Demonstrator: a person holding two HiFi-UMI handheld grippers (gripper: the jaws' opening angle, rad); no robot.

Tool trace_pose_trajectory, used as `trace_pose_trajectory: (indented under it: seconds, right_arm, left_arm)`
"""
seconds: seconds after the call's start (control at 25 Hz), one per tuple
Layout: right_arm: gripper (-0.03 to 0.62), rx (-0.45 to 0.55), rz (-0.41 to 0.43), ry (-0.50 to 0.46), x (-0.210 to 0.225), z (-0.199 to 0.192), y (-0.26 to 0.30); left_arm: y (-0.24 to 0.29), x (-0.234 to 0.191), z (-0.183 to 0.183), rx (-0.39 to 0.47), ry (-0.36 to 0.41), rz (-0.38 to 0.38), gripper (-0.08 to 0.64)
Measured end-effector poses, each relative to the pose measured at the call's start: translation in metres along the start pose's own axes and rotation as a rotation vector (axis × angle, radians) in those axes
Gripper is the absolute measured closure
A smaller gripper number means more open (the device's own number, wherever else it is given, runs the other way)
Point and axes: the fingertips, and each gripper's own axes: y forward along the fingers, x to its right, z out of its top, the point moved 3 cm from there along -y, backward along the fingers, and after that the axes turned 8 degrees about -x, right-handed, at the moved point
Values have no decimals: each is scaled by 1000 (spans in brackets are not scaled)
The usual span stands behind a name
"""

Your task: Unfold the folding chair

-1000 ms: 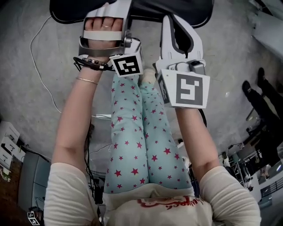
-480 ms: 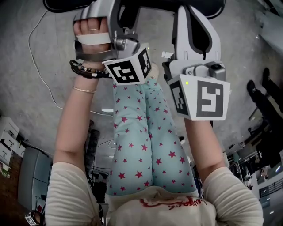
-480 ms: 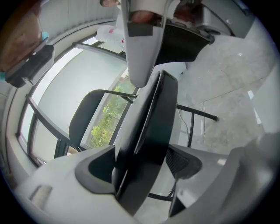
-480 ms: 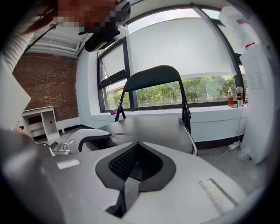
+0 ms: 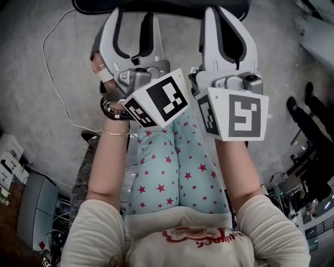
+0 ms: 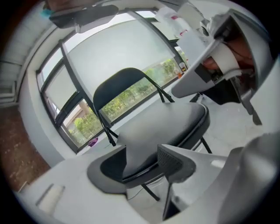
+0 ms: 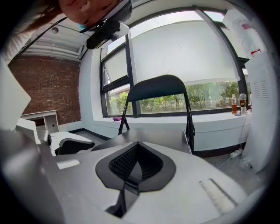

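The folding chair stands opened out in front of me, with its black backrest upright and its seat flat. In the head view only the seat's near edge shows, at the top. My left gripper is held just short of that edge. It is open, and the seat shows through the gap between its fingers. My right gripper hovers beside it, shut with its pads pressed together and nothing in them.
My legs in star-print trousers are below the grippers. A white cable curves over the grey floor at left. Another person's legs are at the right edge. A window, a sill with bottles and a brick wall lie behind the chair.
My left gripper has drawn back from the seat's edge and rotated, and its jaws now stand apart. The right gripper has shifted only slightly.
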Motion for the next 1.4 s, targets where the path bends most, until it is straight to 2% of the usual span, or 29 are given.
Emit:
trace_pose_trajectory:
  seconds: [0.08, 0.12, 0.16, 0.36, 0.6, 0.72, 0.8, 0.88, 1.12, 1.4]
  right_arm:
    - [569, 32, 5, 6, -2, 34, -8]
    - [569, 49, 8, 7, -3, 53, -13]
    - [569, 66, 9, 7, -5, 72, -19]
    - [569, 141, 15, 3, -12, 167, -50]
    - [569, 190, 40, 1, -23, 274, -87]
    - [569, 240, 48, 5, -28, 324, -99]
    - [569, 256, 55, 10, -34, 353, -107]
    - [569, 272, 63, 8, -39, 380, -113]
    - [569, 314, 74, -39, -41, 441, -124]
    - [569, 342, 45, -105, -40, 471, -134]
  left_arm:
    - [-15, -23, 23, 14, -120, 16, 382]
    - [-23, -37, 36, 24, -171, 29, 447]
    - [-31, -53, 50, 36, -208, 40, 483]
    - [-74, -127, 122, 119, -340, 63, 528]
    - [-127, -200, 210, 213, -504, 15, 555]
    - [-144, -230, 252, 277, -607, -56, 555]
    - [-155, -245, 275, 296, -622, -123, 555]
    - [-160, -259, 294, 302, -614, -155, 555]
    - [-168, -288, 334, 321, -541, -186, 557]
    - [-179, -311, 365, 388, -517, -180, 556]
